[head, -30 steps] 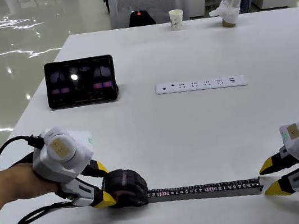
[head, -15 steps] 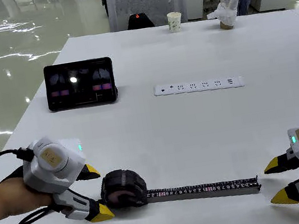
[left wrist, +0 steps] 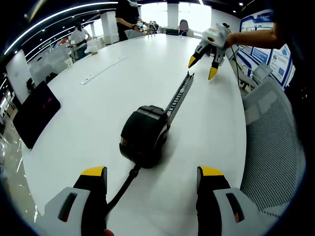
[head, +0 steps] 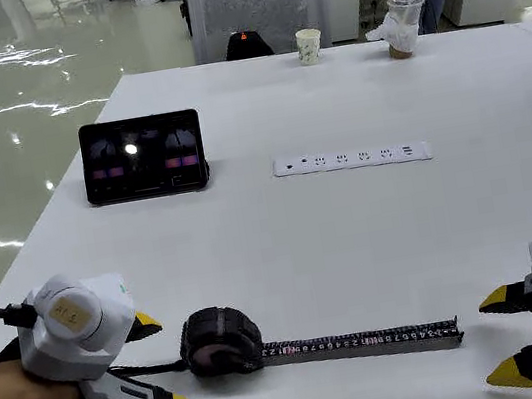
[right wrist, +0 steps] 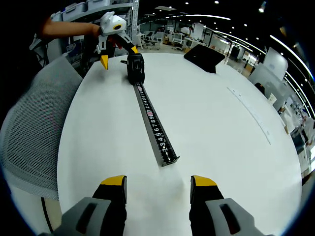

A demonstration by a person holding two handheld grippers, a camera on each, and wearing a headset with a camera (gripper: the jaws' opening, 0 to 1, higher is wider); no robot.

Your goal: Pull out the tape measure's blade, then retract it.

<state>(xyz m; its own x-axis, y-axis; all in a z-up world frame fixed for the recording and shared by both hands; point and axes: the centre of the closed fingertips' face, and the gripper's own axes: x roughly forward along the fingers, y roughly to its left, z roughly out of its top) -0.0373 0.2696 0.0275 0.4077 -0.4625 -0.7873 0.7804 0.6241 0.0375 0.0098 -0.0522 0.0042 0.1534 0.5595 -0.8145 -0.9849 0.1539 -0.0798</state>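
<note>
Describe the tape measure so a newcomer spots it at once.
On the white table, look along the near edge, between the left gripper and right gripper. The tape measure is the round black case, alone in having a numbered blade drawn out rightward.

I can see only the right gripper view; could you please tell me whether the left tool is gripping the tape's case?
Observer: No. The left tool is open, and the case lies on the table ahead of its jaws, untouched.
Operator: Thank you. Is anything attached to the case on that side?
Observer: Yes, a black strap runs from the case back between the left tool's jaws.
Operator: And is anything standing at the table's far edge?
Observer: Two drinks stand there in the head view: a paper cup and a clear cup with a straw.
</note>
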